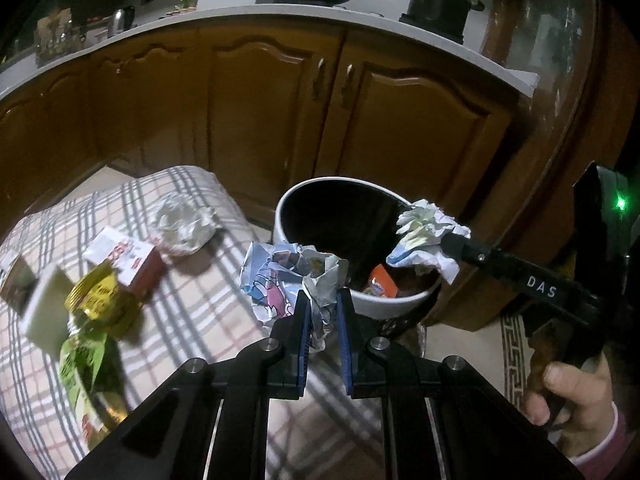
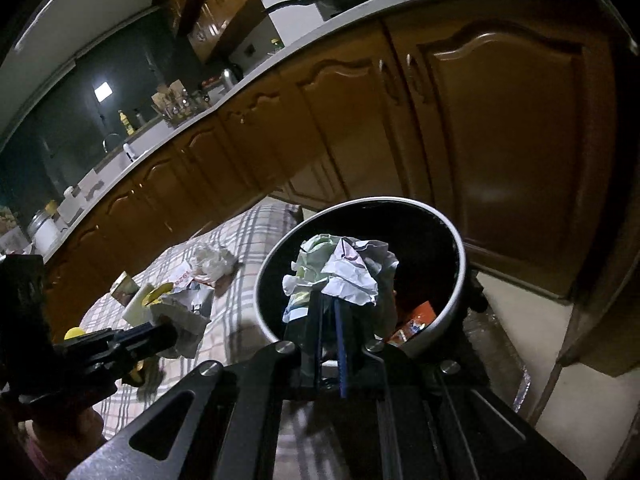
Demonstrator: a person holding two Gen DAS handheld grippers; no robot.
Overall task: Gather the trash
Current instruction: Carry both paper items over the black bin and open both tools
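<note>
Two wads gripped: right gripper jaws pinch white paper wad directly over bin mouth; left gripper jaws pinch printed wad just left of rim, w/ desk below.

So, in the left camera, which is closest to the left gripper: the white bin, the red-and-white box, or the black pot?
From the left gripper:
1. White round bin, just ahead, slightly right.
2. Red-and-white carton box, left on the checked cloth.
3. Black metal pot, far up on the counter.
</note>
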